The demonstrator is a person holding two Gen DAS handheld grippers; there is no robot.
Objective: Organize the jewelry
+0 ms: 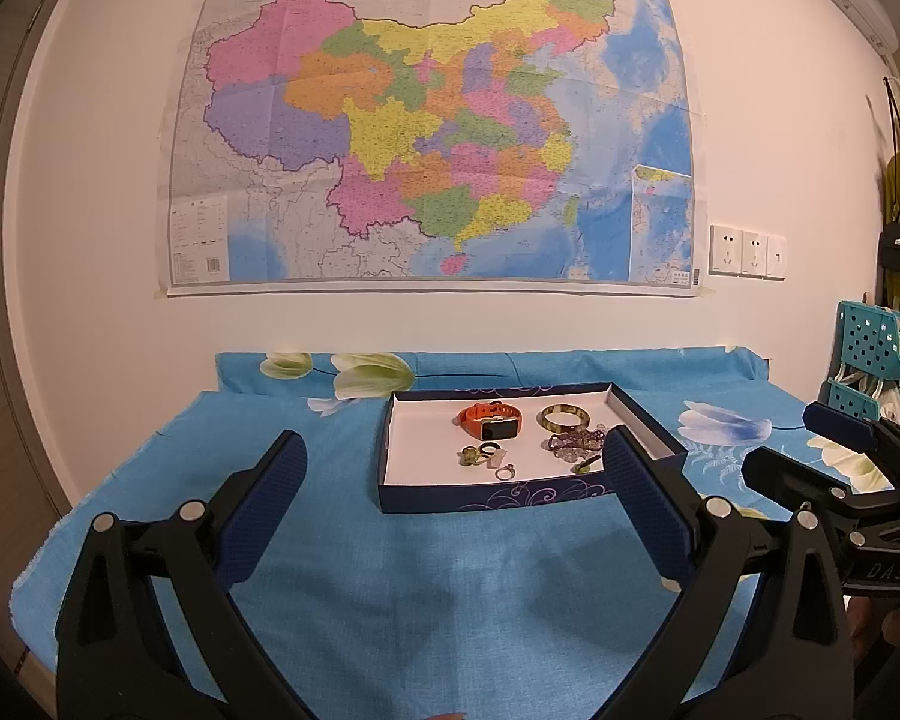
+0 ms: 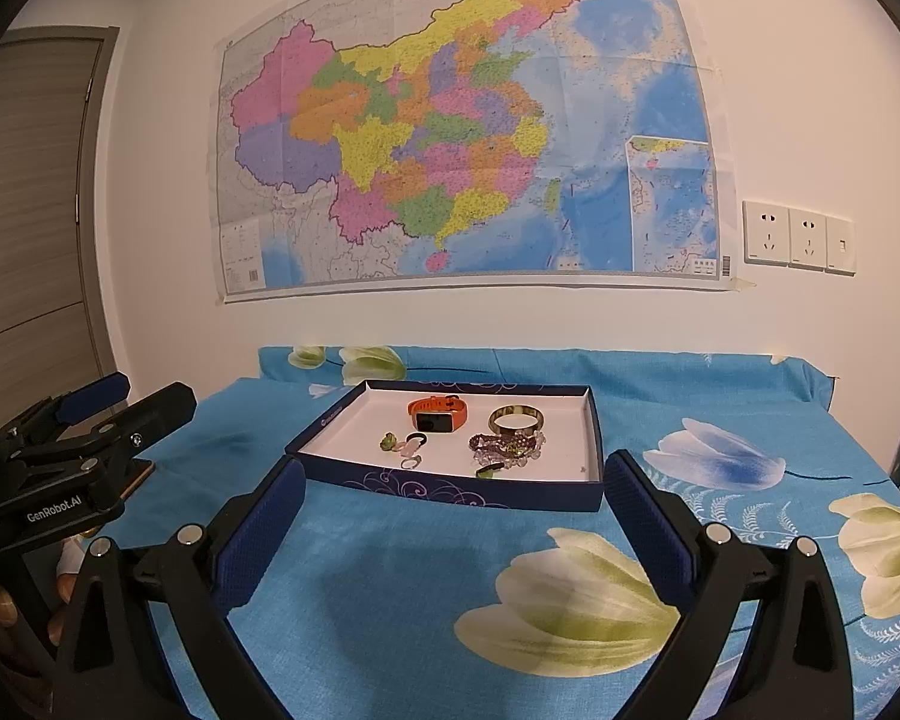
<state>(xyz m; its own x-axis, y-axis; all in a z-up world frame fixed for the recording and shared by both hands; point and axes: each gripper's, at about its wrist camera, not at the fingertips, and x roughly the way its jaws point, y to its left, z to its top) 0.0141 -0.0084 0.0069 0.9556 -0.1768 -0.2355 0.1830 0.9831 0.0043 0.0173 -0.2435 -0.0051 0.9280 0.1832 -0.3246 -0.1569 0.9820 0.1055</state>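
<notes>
**Left wrist view: jewelry gathered in a shallow tray**

Both tongs, left (image 1: 450, 468) and right (image 2: 453, 480), hang spread wide and hold nothing above the blue floral worktop (image 1: 390, 570). Just beyond them sits a dark blue tray (image 1: 486, 495) holding an orange smartwatch (image 1: 491, 420), a bangle (image 1: 564, 418), a beaded bracelet (image 1: 573, 443) and small rings (image 1: 489, 457).

A wall map (image 1: 432, 120) hangs above sockets (image 1: 747, 252) and a blue floral cloth (image 1: 390, 588).
</notes>
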